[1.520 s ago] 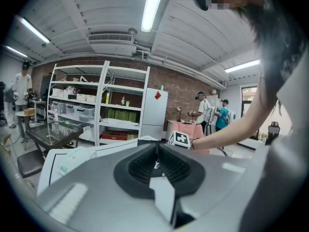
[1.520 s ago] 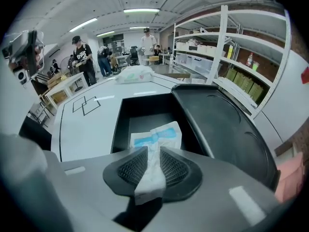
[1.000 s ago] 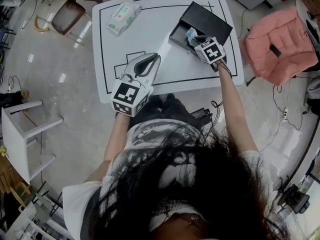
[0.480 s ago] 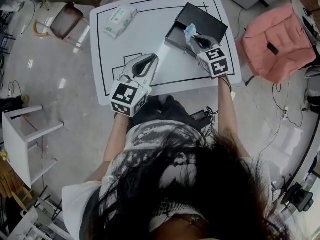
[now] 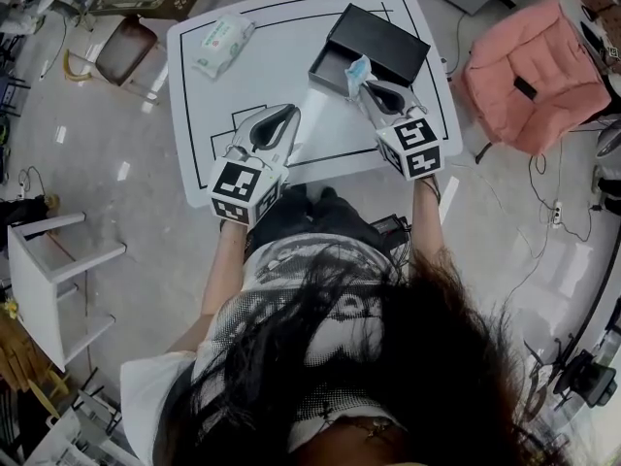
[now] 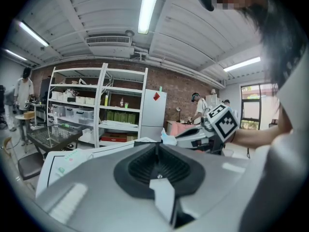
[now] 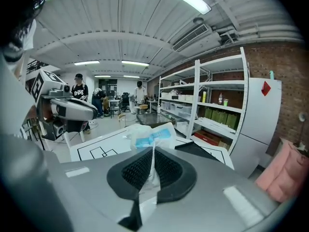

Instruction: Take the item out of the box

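Observation:
A black box (image 5: 374, 39) lies open at the far right of the white table (image 5: 252, 76), its tray (image 5: 328, 68) slid out toward me. My right gripper (image 5: 366, 81) hangs above the table just in front of the tray, shut on a small white-and-blue packet (image 5: 360, 68). The packet (image 7: 150, 136) stands up from between the pads, and the box (image 7: 199, 149) lies below and beyond it. My left gripper (image 5: 290, 115) hovers over the table's near middle, shut with nothing in it. In the left gripper view its jaws (image 6: 157, 148) meet in a line, and the right gripper (image 6: 193, 135) shows beyond them.
A pack of wet wipes (image 5: 221, 39) lies at the table's far left. A pink padded chair (image 5: 529, 71) stands to the right, a brown stool (image 5: 121, 49) at the far left and a white stool (image 5: 44, 270) on the floor at left. Shelves (image 7: 212, 105) and people stand beyond.
My right gripper has lifted out of the box's tray with the packet and drawn back toward me. The left gripper has stayed where it was.

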The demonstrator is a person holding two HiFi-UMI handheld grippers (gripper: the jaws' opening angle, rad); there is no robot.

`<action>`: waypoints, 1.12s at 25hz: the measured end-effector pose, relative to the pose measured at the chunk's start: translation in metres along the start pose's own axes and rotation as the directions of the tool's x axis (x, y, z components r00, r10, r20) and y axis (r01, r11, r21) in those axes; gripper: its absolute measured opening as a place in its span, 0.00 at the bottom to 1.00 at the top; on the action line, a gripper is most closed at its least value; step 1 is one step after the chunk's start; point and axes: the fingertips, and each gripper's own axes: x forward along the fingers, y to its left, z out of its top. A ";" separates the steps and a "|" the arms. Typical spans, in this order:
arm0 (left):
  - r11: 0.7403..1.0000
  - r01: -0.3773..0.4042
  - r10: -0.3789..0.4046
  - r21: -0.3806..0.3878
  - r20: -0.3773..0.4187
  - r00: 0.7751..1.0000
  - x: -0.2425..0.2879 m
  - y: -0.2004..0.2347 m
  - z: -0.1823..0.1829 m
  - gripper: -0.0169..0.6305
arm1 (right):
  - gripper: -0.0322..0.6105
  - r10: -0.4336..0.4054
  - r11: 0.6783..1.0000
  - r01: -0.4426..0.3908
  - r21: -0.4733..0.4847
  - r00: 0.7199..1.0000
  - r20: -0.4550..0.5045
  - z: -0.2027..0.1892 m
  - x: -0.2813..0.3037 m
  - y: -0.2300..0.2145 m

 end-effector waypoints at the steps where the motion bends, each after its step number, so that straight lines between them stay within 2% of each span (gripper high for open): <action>1: 1.000 -0.005 0.005 0.001 0.000 1.000 0.000 -0.001 0.000 0.03 | 0.07 0.002 1.000 -0.002 0.005 1.000 0.004 0.000 -0.004 0.002; 8: 0.999 -0.051 0.051 -0.001 -0.002 0.999 -0.001 -0.013 -0.002 0.03 | 0.07 0.036 0.999 -0.037 0.030 0.999 0.011 -0.014 -0.026 0.017; 18: 0.989 -0.142 0.141 -0.030 -0.026 0.990 -0.008 -0.033 -0.019 0.03 | 0.07 0.118 0.993 -0.118 0.012 0.993 0.026 -0.029 -0.045 0.028; 28: 0.984 -0.173 0.171 -0.035 -0.047 0.984 -0.025 -0.041 -0.029 0.03 | 0.07 0.168 0.986 -0.168 0.000 0.985 0.023 -0.036 -0.046 0.049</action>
